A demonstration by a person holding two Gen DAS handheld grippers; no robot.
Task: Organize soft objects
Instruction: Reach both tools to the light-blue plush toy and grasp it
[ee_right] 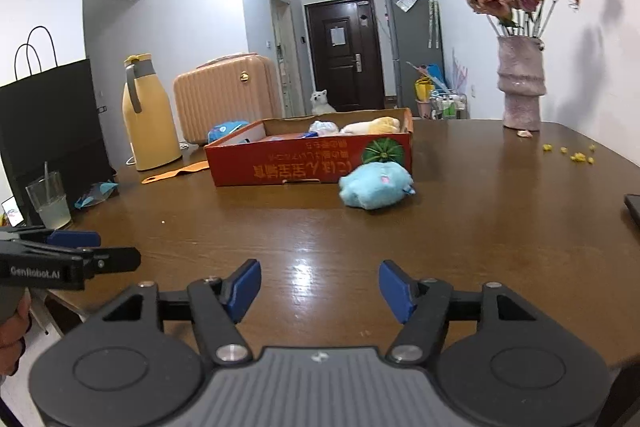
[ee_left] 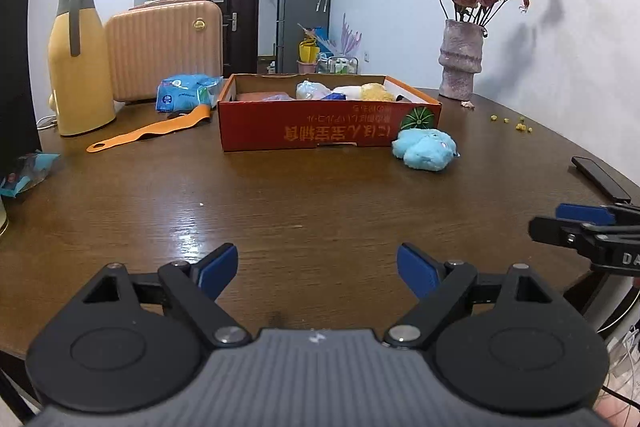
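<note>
- The left gripper [ee_left: 316, 269] hangs low over the near edge of the table [ee_left: 304, 203], its 2 blue pads spread wide with only bare wood between them.
- The right gripper [ee_right: 319, 289] sits just to its right, jaws likewise parted and holding nothing.
- The table is dark brown wood with a glossy, grained top that throws back the ceiling light.
- The light-blue plush toy [ee_left: 424, 149] lies well ahead of the left gripper and to its right, almost straight ahead of the right gripper; it is a rounded, fuzzy lump resting on the wood, touching or just beside the box's front right corner.
- The cardboard box [ee_left: 320, 131] is shallow, rectangular and open-topped, red-orange outside with upside-down print and a green melon picture, plain brown inside.
- Inside it lie several soft things: a cream-yellow plush [ee_right: 372, 125], a crinkled pale bundle [ee_left: 312, 91] and others too hidden to name.
- Left of the box lie a flat orange strap [ee_left: 156, 131] and a blue plastic pack [ee_left: 184, 93].
- Far right stands a rough, pinkish ribbed vase [ee_left: 460, 67] of dried roses.
</note>
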